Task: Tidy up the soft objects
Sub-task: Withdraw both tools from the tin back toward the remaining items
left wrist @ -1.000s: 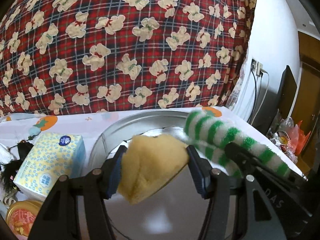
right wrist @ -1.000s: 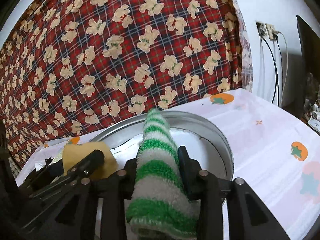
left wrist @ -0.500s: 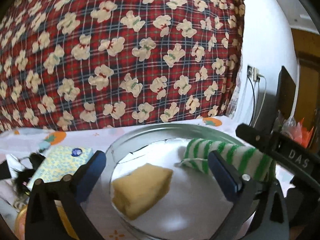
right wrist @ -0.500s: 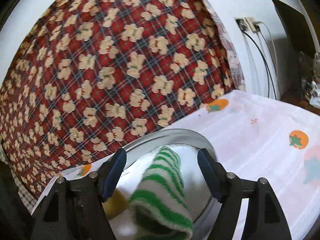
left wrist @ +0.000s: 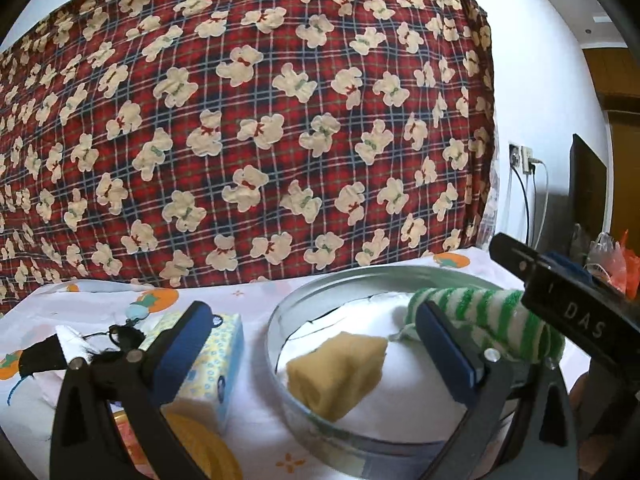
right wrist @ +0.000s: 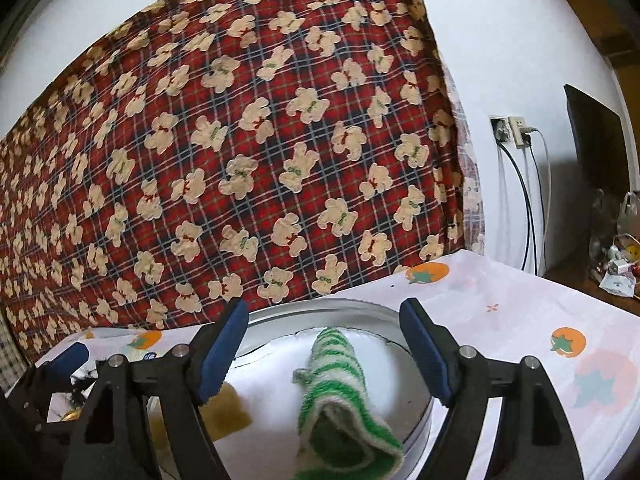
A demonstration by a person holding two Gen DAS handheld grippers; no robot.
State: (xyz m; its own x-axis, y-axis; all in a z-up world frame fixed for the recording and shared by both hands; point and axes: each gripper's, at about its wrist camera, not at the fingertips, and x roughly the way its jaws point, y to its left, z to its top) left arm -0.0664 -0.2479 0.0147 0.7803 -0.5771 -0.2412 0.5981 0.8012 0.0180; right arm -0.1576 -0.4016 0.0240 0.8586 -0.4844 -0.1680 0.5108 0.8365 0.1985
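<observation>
Both softies in the tray

Yellow sponge (left wrist: 338,374) and striped green cloth (right wrist: 340,376) sit in the metal tray (left wrist: 280,312); left gripper (left wrist: 316,356) and right gripper (right wrist: 322,350) gape wide, empty. Looks mostly done.

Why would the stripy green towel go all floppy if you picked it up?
The green striped towel looks fluffy and loosely rolled, so it would probably sag and unroll. One end droops over the round tin rim, suggesting it bends easily. Probably light, unlikely to slip.

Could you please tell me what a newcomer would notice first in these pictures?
The big red plaid cloth printed with cream teddy bears fills the background. Below it, a round metal tray on the table holds a yellow sponge block and a rolled green-and-white striped towel, side by side.
</observation>
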